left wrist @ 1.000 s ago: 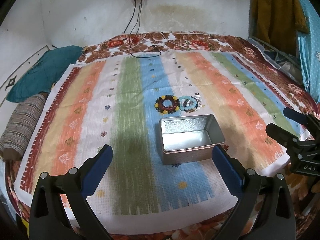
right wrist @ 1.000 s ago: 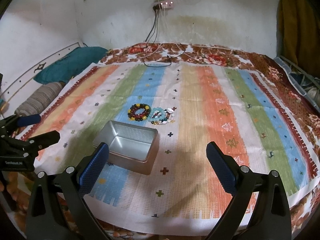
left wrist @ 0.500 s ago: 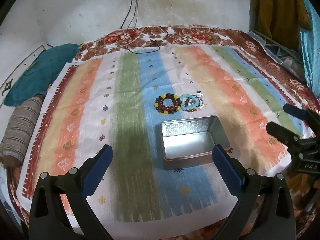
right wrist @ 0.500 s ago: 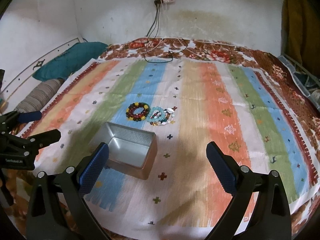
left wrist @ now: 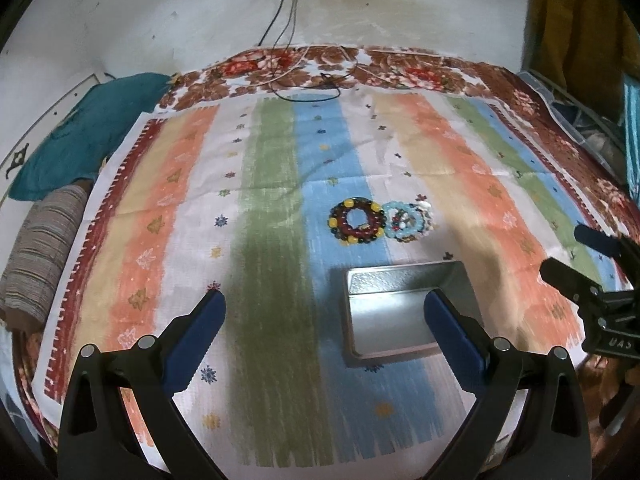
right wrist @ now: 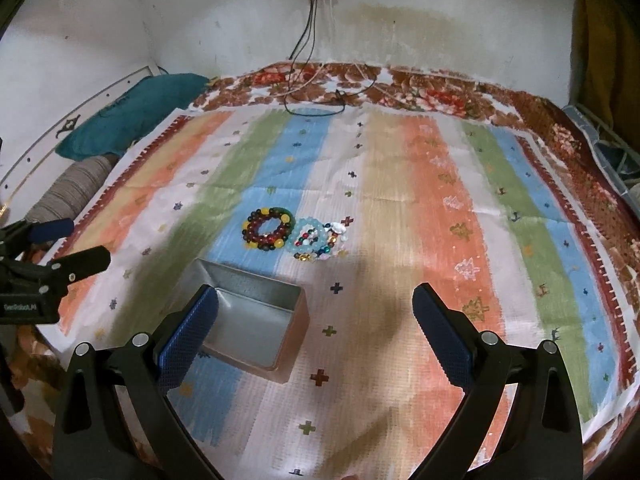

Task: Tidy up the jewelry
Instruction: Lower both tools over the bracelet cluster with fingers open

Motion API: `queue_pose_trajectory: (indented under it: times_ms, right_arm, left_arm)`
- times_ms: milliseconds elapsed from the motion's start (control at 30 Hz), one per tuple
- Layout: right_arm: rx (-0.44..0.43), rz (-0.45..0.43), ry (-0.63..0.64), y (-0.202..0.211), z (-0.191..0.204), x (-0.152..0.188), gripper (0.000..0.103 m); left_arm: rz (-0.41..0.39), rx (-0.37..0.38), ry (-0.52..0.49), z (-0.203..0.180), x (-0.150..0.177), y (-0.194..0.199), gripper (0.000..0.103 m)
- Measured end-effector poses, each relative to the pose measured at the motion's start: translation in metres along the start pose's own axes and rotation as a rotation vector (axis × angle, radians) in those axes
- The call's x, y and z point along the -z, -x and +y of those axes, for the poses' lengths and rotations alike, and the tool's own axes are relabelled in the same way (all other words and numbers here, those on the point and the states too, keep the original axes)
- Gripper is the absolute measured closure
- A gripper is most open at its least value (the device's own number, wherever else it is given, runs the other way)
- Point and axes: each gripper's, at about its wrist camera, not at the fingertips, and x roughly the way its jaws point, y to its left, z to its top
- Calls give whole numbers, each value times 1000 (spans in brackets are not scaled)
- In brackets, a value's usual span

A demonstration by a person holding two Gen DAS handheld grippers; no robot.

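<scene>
Bracelets not yet touched: dark red-and-black beaded bracelet w/ yellow beads lies flat on the striped bedsheet, touching a pale blue beaded bracelet w/ a few more small mixed-bead pieces stacked on and just beside it. Open rectangular silver metal tin sits on the sheet just nearer the cameras, empty as far as visible.

Left gripper has jaws spread wide, holds nothing, hovers over the near part of the sheet; its right finger overlaps the tin in view. Right gripper likewise spread wide and empty.

Step, by my read: approach, prior to first pick. Next move prob. needs one gripper to reach past the tin, come down on a bracelet rim, pinch across the beads, lift, then drop it in the tin.

Hard to tell: how many pieces are in the blue pile. Tin's near wall is partly hidden by the gripper fingers.
</scene>
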Motion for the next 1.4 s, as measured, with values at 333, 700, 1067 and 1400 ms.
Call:
queue_pose_trajectory:
  times_ms: [333,700,1067,1400]
  right_arm:
    - [-1,25,1,-16,0,-14,4]
    - [-1,81,-23,-46,-5,-28,4]
    - [-2,129,-54,-79,-10,-39,4]
    - [-3,180,-57,-108,-8,-42,4]
  left_arm:
    - [6,21,39,5,-21,-16,6]
    - [67,23,55,12,-42,-52,6]
    - [116,22,43,14,-55,-88,6]
    - [147,33,35,12,-64,-116,6]
